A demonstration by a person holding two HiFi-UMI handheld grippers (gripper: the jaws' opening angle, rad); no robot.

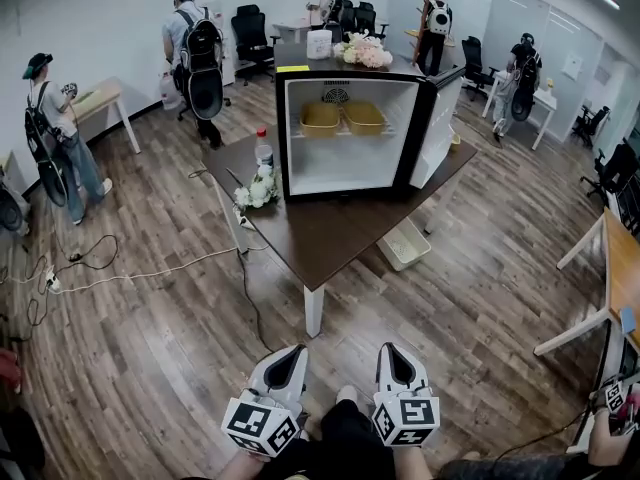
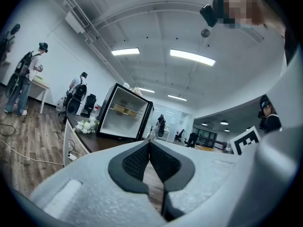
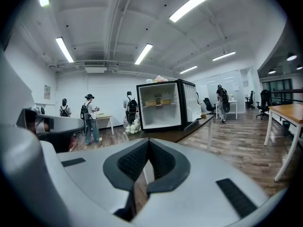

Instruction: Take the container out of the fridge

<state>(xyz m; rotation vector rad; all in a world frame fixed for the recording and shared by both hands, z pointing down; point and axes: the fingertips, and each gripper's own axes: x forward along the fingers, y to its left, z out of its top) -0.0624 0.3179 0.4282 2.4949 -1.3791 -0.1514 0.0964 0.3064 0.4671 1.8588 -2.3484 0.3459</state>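
Tan, shallow rectangular plastic containers [image 1: 320, 118], two of them, sit side by side on the upper shelf inside a small black fridge [image 1: 345, 168] with a white interior. The fridge stands on a dark brown wooden table [image 1: 330, 236], well apart from the person, across a stretch of wood-plank floor. On the table just left of the fridge are a clear plastic bottle with a red cap [image 1: 264, 151] and a bunch of white flowers [image 1: 258, 190]. The fridge's door [image 1: 437, 128] is swung wide open to the right, so the shelf can be reached from the front.

At the bottom of the head view, the white left gripper [image 1: 290, 351] and the white right gripper [image 1: 392, 349] are held low and close to the body, side by side, pointing toward the table. Both have their jaws clenched together with nothing between them.

The step in hand looks like the approach; nothing is grasped yet. To do it well, the person likely needs to walk up square to the open front and spread one gripper's jaws before reaching in. Then they should choose one container, pinch its near rim, lift it slightly off the shelf, and draw it straight out. It should stay level and clear of the neighbouring container and the door.
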